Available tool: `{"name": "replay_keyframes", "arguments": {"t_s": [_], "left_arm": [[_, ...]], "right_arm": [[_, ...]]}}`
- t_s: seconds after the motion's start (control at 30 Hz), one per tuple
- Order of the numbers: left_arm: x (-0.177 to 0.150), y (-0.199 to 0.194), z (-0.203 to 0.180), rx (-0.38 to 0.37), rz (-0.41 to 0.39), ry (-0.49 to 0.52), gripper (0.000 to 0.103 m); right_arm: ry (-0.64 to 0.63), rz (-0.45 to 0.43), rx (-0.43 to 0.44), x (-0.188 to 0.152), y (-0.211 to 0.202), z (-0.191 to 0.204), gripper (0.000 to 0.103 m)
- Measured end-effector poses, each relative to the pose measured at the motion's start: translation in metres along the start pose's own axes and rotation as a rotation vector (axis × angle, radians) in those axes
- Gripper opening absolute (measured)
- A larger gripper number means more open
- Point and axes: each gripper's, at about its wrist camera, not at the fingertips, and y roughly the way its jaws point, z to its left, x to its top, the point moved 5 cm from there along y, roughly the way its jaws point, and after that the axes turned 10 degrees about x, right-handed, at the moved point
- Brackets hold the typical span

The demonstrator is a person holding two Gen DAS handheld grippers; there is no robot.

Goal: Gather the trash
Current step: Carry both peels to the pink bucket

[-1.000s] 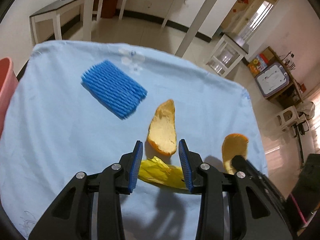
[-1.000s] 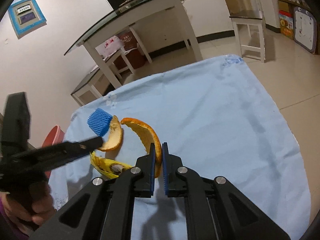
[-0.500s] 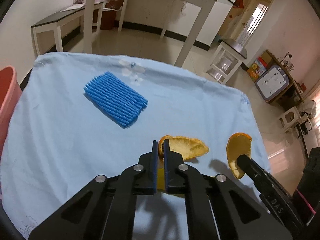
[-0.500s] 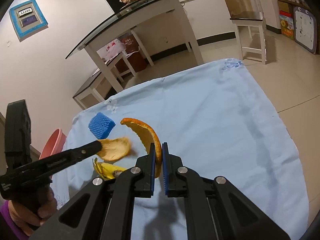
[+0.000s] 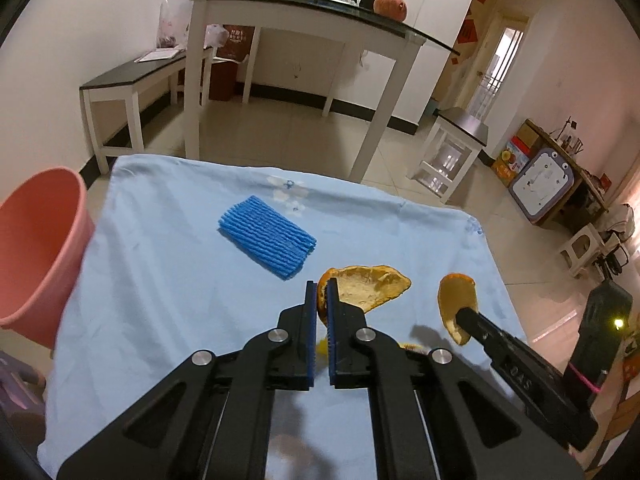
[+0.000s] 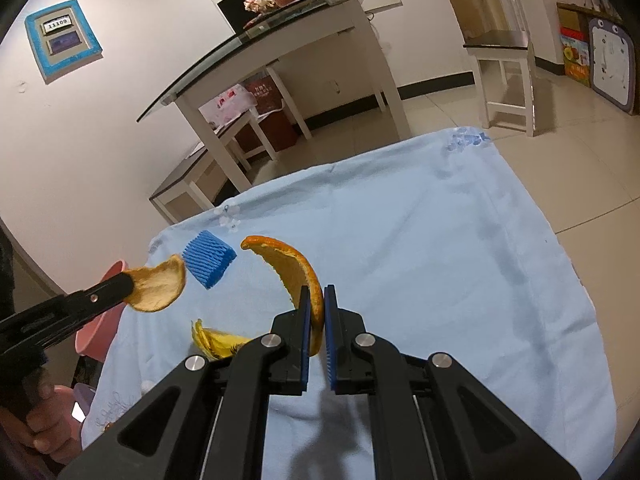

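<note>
Two orange peels: one pith-up peel (image 5: pixel 370 286) and one curved peel (image 6: pixel 294 270). One blue foam net (image 5: pixel 267 237), one banana peel (image 6: pixel 216 342), one pink bin (image 5: pixel 38 248). Two grippers: left gripper (image 5: pixel 321 300), right gripper (image 6: pixel 315 304).

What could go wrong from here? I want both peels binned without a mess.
The left hand-held gripper pinches only an end of its orange peel, so it may slip before reaching the pink bin. The right hand-held gripper grips the other peel by one end too.

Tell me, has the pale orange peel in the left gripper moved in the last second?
Yes. The left gripper has lifted the pale orange peel off the blue cloth, away from the banana peel.
</note>
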Motion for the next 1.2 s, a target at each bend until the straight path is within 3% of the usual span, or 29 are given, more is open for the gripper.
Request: {"name": "replay_keyframes", "arguments": {"t_s": [0.4,0.6,1.0,1.2], "left_arm": [[-0.018,-0.041,0.039,0.008,-0.039,-0.032,0.004],[-0.024,-0.060,0.067,0.024,-0.069,-0.071,0.004],[-0.020,-0.099,0.138,0.088,-0.159,-0.163,0.004],[-0.017,-0.111,0.181,0.141,-0.190,-0.215,0.004]], "right_arm": [[-0.095,-0.079,-0.036,0.003,-0.011,0.020,0.006],[-0.069,-0.041,-0.028,-0.001,-0.011,0.033,0.006],[-0.187,0.054,0.125,-0.010,0.010,0.151,0.006],[-0.255,0.144,0.205,-0.022,0.037,0.213,0.006]]}}
